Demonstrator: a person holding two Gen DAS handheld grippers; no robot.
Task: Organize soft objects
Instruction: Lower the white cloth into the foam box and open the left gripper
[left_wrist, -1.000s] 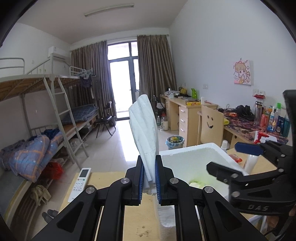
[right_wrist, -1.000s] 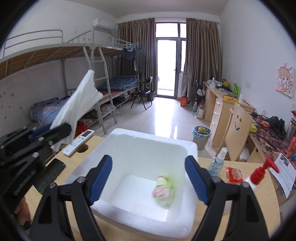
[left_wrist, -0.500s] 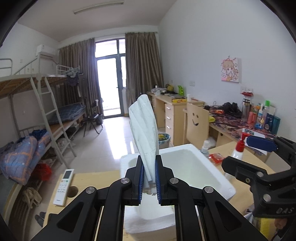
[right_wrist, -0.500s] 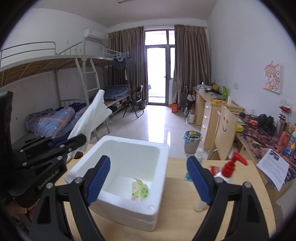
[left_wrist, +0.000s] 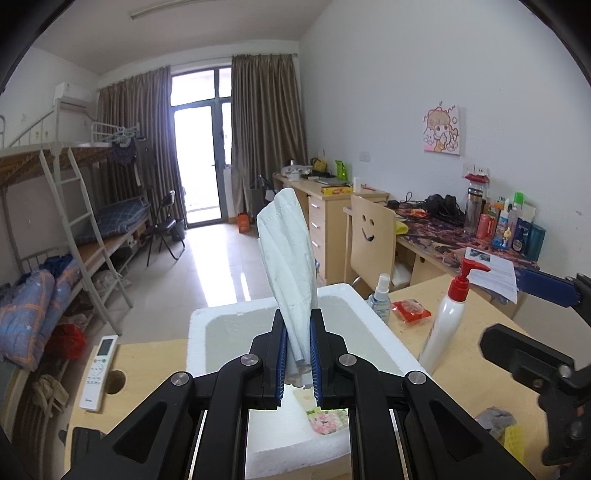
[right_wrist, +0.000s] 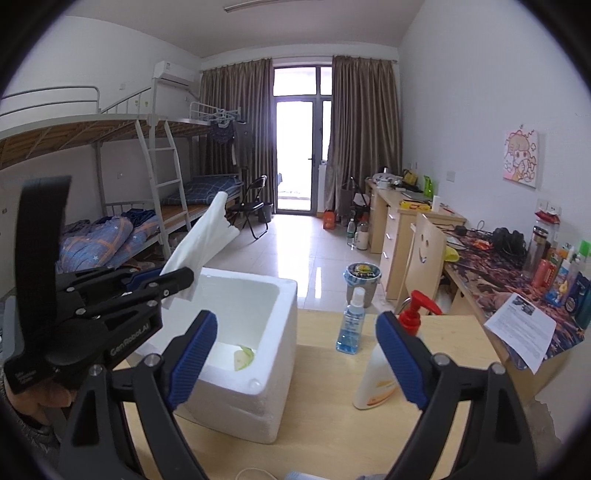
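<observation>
My left gripper (left_wrist: 297, 350) is shut on a folded white cloth (left_wrist: 288, 258) that stands up between its blue pads. It hangs over the open white foam box (left_wrist: 236, 314), where a floral packet (left_wrist: 327, 421) lies on the bottom. The right wrist view shows the same left gripper (right_wrist: 173, 280) and cloth (right_wrist: 203, 236) above the box's (right_wrist: 258, 369) left rim. My right gripper (right_wrist: 295, 354) is to the right of the box, jaws opening wide with nothing held between them. Its fingers also show at the right edge of the left wrist view (left_wrist: 517, 314).
On the wooden table stand a white pump bottle (right_wrist: 384, 369) with a red head and a small blue spray bottle (right_wrist: 351, 321). A red packet (left_wrist: 410, 310), a grey and yellow sponge (left_wrist: 498, 424) and a remote (left_wrist: 99, 369) lie there too. A paper sheet (right_wrist: 521, 332) hangs off the desk at the right.
My left gripper carried the cloth to the right, so the box now lies straight below it. My right gripper drew back rightwards off the box and its jaws spread a little.
</observation>
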